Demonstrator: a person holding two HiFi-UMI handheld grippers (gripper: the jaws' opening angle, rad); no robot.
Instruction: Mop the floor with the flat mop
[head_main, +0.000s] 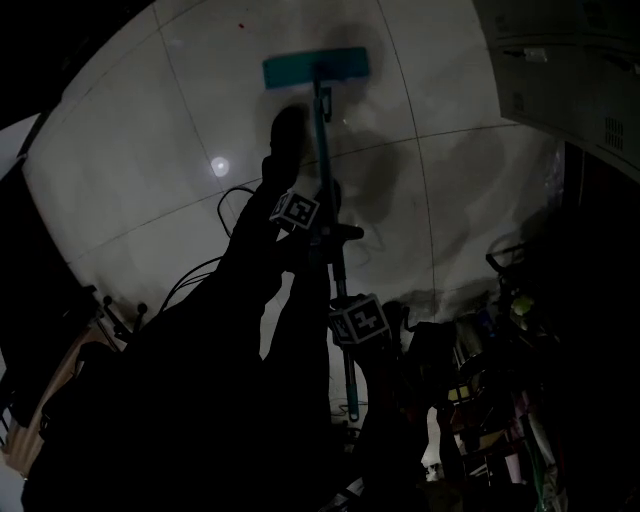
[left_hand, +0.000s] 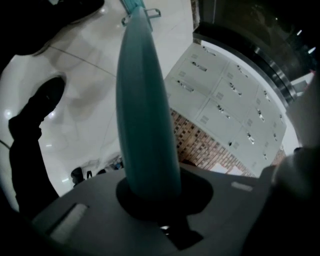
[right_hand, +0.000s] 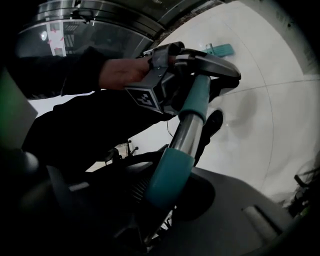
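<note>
Floor (head_main: 130, 160): pale glossy tiles, dimly lit.
Lockers (head_main: 565, 75): grey, upper right, doors closed, contents unseen.
Flat mop (head_main: 315, 67): teal head flat on the tiles, well ahead of both claws.
Left gripper (left_hand: 150, 197): clamped round the handle (head_main: 323, 130), upper grip.
Right gripper (right_hand: 167, 200): clamped round it lower down.

Floor (head_main: 130, 140): smooth tiles are shining glossy.
Mop handle (right_hand: 188, 131): bare metal is gleaming between matt teal sleeves.
Right tongs (right_hand: 165, 202): I'm seeing matt dark plastic.
</note>
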